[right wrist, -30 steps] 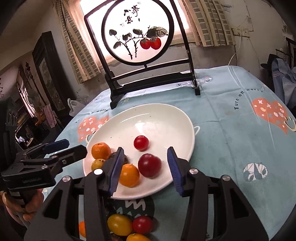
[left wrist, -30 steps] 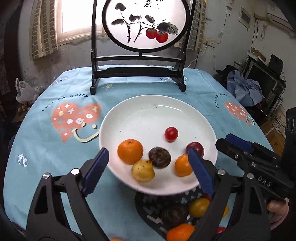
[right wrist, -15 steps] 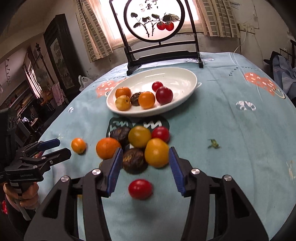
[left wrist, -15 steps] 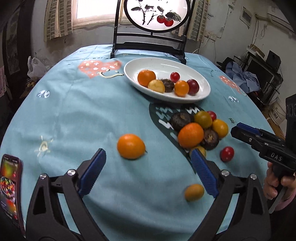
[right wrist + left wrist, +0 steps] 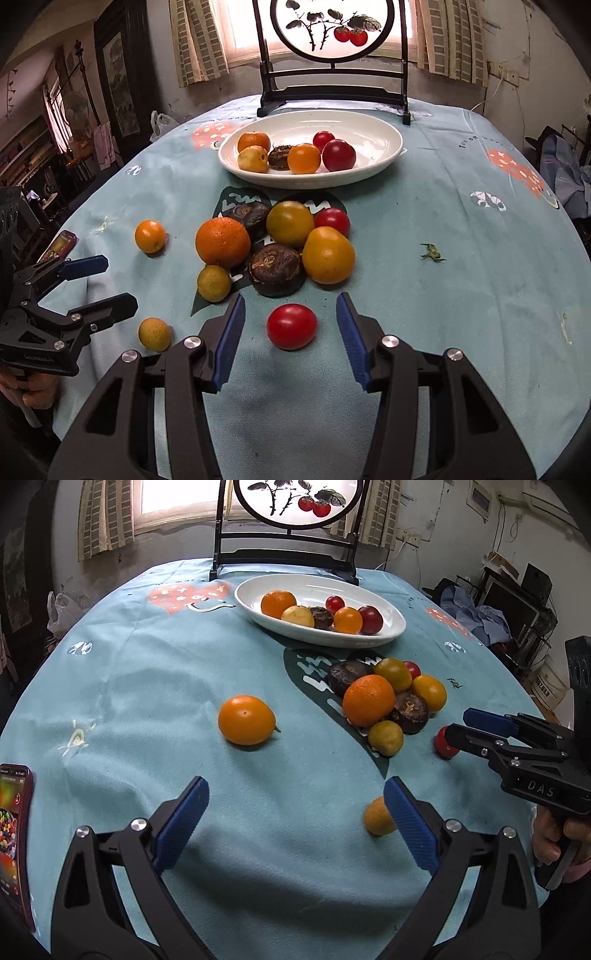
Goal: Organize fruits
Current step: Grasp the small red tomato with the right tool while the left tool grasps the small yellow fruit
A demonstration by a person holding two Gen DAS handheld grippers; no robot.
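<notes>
Both sets of fingers are spread wide, holding nothing. Right gripper [image 5: 290,332] brackets the red tomato [image 5: 291,326]; it's round, so an off-centre squeeze could roll it off the worktop [image 5: 461,258].

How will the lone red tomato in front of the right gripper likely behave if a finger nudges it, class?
The red tomato is round and glossy, so it would probably roll on the cloth and might slip between the pads. It looks small, likely light. Its thin-looking skin suggests a gentle squeeze from the right gripper.
</notes>
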